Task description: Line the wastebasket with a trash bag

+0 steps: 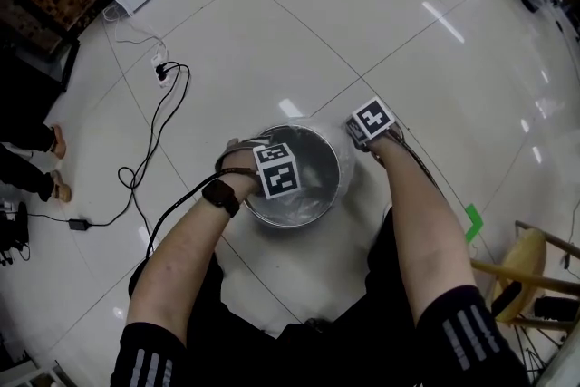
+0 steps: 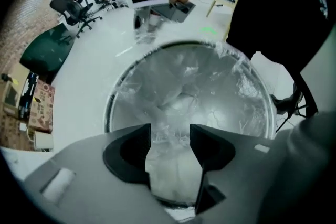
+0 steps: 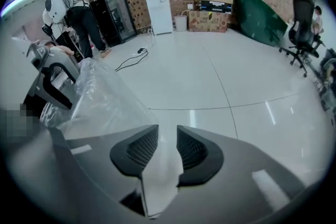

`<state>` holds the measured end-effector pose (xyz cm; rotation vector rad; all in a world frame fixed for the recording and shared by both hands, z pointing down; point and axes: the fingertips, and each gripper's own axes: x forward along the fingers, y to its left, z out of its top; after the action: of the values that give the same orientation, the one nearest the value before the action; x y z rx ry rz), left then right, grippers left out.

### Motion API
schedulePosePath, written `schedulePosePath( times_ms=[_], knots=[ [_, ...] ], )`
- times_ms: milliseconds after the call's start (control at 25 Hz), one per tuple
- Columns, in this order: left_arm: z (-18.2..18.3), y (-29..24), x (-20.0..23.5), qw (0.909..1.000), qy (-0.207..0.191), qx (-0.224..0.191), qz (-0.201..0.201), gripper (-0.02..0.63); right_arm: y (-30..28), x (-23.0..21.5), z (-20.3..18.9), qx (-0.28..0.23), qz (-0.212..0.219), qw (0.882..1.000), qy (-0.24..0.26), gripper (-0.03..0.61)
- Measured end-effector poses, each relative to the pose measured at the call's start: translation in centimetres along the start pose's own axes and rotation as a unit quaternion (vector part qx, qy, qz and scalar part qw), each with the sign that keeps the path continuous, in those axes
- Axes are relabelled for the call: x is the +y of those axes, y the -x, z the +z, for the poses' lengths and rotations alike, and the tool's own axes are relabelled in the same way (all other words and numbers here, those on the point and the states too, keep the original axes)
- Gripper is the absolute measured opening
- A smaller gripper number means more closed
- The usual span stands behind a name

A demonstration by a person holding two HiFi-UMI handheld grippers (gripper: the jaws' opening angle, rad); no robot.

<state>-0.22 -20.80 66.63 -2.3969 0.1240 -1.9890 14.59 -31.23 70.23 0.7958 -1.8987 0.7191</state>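
Bag's mostly in: the trash bag [image 2: 199, 86] sits down inside the wastebasket [image 1: 292, 220], which stands on the white tile floor [image 1: 272, 41] right in front of me, btwn my arms. In the left gripper view the film looks turned over the rim on the far & right sides. The rim at that view's left shows dark & bare, so I reckon that stretch isn't done yet.

Left gripper [image 2: 170, 139] points down over the basket's near-left edge, jaws apart, crumpled film lying btwn them but not pinched. Right gripper [image 3: 167, 147] is at the far-right edge, jaws also apart w/ a loose flap of film in the gap, not clamped.

Left to do, as I judge it: pull the edge over the bare bit & tidy up.

Bag is clear, thin, v. crinkly, bunched at the bottom; basket is round w/ a shiny grey wall
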Motion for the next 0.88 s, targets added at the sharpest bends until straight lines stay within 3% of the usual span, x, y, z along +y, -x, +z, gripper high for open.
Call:
schedulePosePath(
  times_ms=[200, 360, 480, 560, 600, 720, 800, 880],
  knots=[
    [1.3, 4.3, -1.2, 0.9972, 0.039, -0.064, 0.001, 0.229, 2.4, -0.1, -0.3, -0.032, -0.024, 0.999, -0.010, 0.214],
    [0.3, 8.5, -1.6, 0.9926, 0.068, -0.098, 0.022, 0.229, 4.8, -0.6, -1.6, -0.027, -0.036, 0.999, -0.010, 0.224],
    [-0.8, 11.9, -1.6, 0.9860, 0.092, -0.126, 0.058, 0.229, 7.3, 0.3, -2.3, -0.015, -0.059, 0.998, 0.029, 0.223],
    [-1.9, 13.7, -1.8, 0.9803, 0.115, -0.140, 0.078, 0.229, 9.5, 1.8, -1.5, -0.034, -0.069, 0.996, 0.052, 0.218],
    [-2.5, 14.5, -2.0, 0.9774, 0.128, -0.146, 0.083, 0.229, 11.0, 2.7, -0.6, -0.053, -0.076, 0.994, 0.064, 0.210],
    [-3.5, 16.5, -3.6, 0.9670, 0.168, -0.170, 0.088, 0.229, 15.9, 5.8, 2.7, -0.125, -0.096, 0.982, 0.102, 0.082],
    [-3.4, 17.8, -4.7, 0.9605, 0.184, -0.186, 0.093, 0.229, 18.7, 8.8, 4.3, -0.167, -0.074, 0.977, 0.110, 0.018],
    [-3.3, 19.2, -5.8, 0.9556, 0.190, -0.201, 0.102, 0.229, 21.0, 12.7, 5.2, -0.199, -0.029, 0.974, 0.107, 0.006]
  ],
)
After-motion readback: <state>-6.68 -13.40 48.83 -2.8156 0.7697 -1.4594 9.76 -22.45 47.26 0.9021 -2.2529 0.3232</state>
